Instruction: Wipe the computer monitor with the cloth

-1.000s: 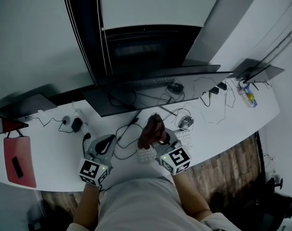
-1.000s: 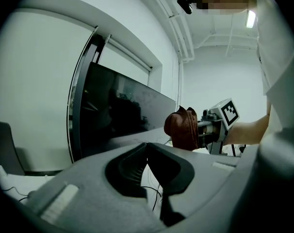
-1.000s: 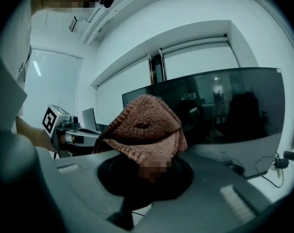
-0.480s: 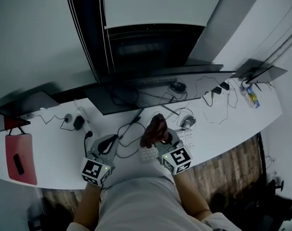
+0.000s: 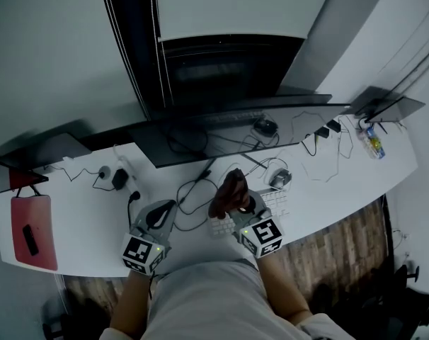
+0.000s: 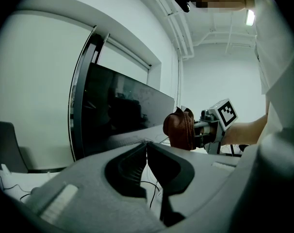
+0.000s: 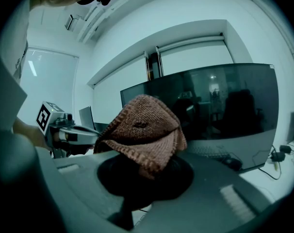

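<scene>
Cloth [image 5: 229, 193], brown knit, was bunched and clamped in the right gripper [image 5: 237, 202]. It was held up off the desk [image 5: 80, 211], over the white keyboard [image 5: 221, 225], on the near side of the monitor [image 5: 221, 133] and not touching it. In the right gripper view the cloth [image 7: 144, 130] folded over the jaw tips of the right gripper [image 7: 142, 166], with the dark monitor [image 7: 224, 110] behind it.

Left gripper [image 5: 158, 214] sat left of the right one, near the desk's near edge. Its jaws were pressed together with nothing between them, as the left gripper view showed at the tips [image 6: 147, 147]. That view also caught the cloth [image 6: 181, 128] off to the right, in front of the monitor [image 6: 118, 115].

Loose cables [image 5: 190, 190] lay between monitor and keyboard. A mouse [image 5: 279, 179] was right of the cloth and a red pad [image 5: 32, 231] sat at the far left end of the desk.
</scene>
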`<state>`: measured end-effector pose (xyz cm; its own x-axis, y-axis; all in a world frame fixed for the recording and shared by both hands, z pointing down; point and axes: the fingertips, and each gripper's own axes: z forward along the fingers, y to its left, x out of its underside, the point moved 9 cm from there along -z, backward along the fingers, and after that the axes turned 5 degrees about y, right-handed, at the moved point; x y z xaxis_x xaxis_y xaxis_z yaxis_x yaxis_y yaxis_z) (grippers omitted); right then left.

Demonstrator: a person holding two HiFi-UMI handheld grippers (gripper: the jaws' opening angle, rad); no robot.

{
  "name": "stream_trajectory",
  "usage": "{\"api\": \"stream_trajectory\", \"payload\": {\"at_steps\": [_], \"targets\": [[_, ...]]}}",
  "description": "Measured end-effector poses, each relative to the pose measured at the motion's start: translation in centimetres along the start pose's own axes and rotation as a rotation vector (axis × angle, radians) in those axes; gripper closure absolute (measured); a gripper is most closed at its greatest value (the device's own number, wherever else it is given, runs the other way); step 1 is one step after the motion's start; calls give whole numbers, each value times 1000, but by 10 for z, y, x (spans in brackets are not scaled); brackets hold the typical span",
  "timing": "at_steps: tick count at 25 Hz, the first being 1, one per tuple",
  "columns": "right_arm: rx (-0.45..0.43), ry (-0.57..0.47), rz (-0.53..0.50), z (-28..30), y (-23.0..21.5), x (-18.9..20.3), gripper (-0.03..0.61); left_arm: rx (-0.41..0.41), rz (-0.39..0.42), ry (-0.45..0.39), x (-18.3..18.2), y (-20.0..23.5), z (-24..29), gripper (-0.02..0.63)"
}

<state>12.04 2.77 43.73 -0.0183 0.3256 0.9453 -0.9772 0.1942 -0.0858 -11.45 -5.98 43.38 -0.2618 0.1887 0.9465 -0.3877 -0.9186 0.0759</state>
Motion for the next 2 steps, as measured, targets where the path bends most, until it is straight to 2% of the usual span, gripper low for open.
{"api": "stream_trajectory", "payload": {"at_steps": [2], "targets": [[0,1,1,1,0,0,528,-2,-2,-2,1,1,-1,603]]}}
